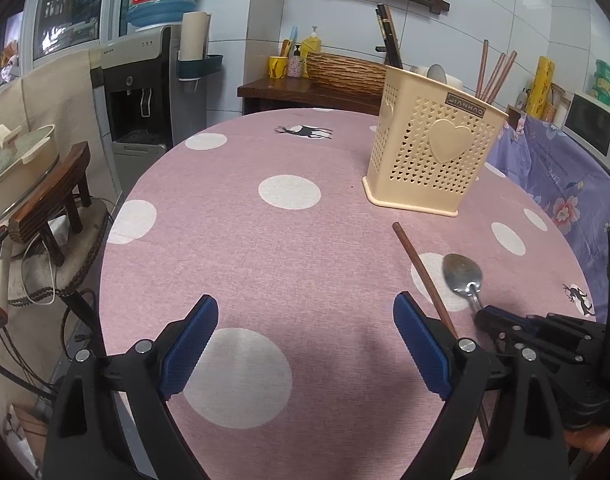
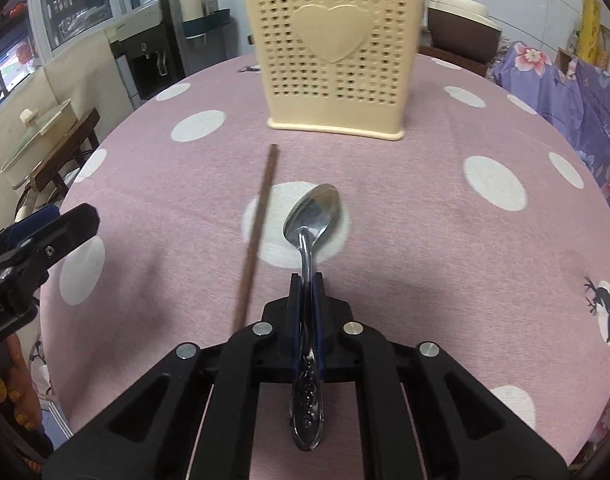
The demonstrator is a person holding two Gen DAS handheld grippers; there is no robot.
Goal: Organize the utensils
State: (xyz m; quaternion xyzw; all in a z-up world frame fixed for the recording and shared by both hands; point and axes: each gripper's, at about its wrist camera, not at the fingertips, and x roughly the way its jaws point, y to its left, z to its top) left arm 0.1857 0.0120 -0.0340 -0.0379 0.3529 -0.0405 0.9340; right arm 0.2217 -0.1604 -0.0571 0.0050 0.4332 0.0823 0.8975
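Observation:
A cream perforated utensil holder point(image 1: 433, 160) with a heart on its side stands on the pink dotted table, with several chopsticks point(image 1: 495, 74) in it; it also shows in the right wrist view point(image 2: 335, 52). My right gripper point(image 2: 307, 280) is shut on the handle of a metal spoon point(image 2: 311, 216), whose bowl points toward the holder; the spoon also shows in the left wrist view point(image 1: 463, 276). A brown chopstick point(image 2: 259, 224) lies on the cloth just left of the spoon, also in the left wrist view point(image 1: 423, 276). My left gripper point(image 1: 305, 330) is open and empty above the table.
The round table point(image 1: 265, 240) has a pink cloth with white dots. A purple flowered cover point(image 2: 565, 92) lies to the right. A water dispenser point(image 1: 141, 92) and a small wooden stool point(image 1: 57, 208) stand to the left, off the table.

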